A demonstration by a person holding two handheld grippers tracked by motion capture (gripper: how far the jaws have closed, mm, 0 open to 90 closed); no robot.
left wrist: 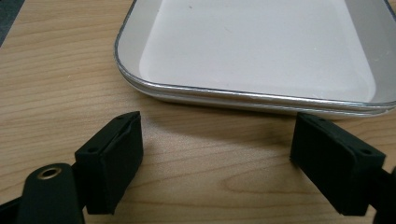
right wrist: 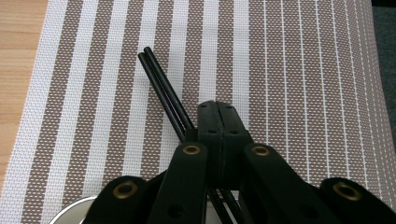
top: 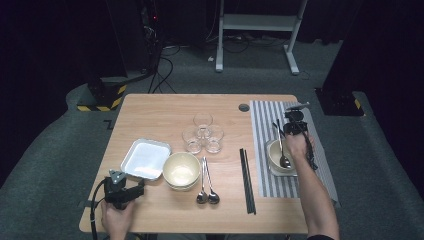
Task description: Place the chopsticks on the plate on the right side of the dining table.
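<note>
Over the striped placemat (right wrist: 289, 70) at the worktop's right side, the right gripper (right wrist: 218, 122) is holding its jaws pressed fully together on a pair of black chopsticks (right wrist: 161, 84), which are slanting above the mat beside a bowl (top: 275, 155). Near the worktop's front left corner, the left gripper (left wrist: 217, 154) is keeping its jaws wide apart, gripping nothing, just short of a white tray (left wrist: 252, 51).

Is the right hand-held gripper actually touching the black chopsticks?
Touching. The right gripper view shows the right hand-held gripper shut on the black chopsticks, which stick out from between its pads above the striped placemat.
</note>
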